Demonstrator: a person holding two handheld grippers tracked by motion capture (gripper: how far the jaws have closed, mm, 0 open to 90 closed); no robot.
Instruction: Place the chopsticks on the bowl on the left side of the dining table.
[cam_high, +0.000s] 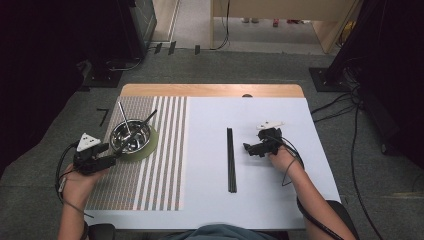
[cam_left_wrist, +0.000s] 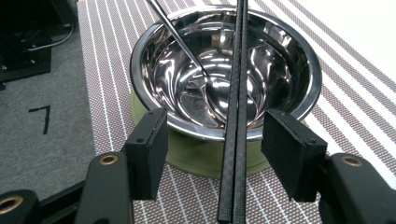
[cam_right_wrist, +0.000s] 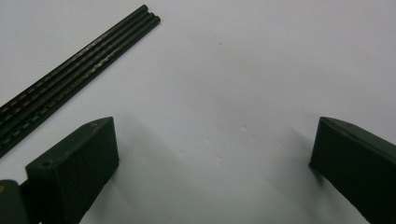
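Black chopsticks (cam_left_wrist: 236, 140): lying across steel bowl (cam_left_wrist: 285, 70), between left gripper (cam_left_wrist: 212, 149) jaws, which stand apart, untouching. Right gripper (cam_right_wrist: 212, 154): jaws wide apart over white mat (cam_right_wrist: 243, 70), beside second pair (cam_right_wrist: 70, 65).

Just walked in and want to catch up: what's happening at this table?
A person works with a gripper in each hand. The left gripper has open jaws around black chopsticks lying across a steel bowl, which also holds a metal utensil. The right gripper hangs open over the white sheet, beside another pair of chopsticks.
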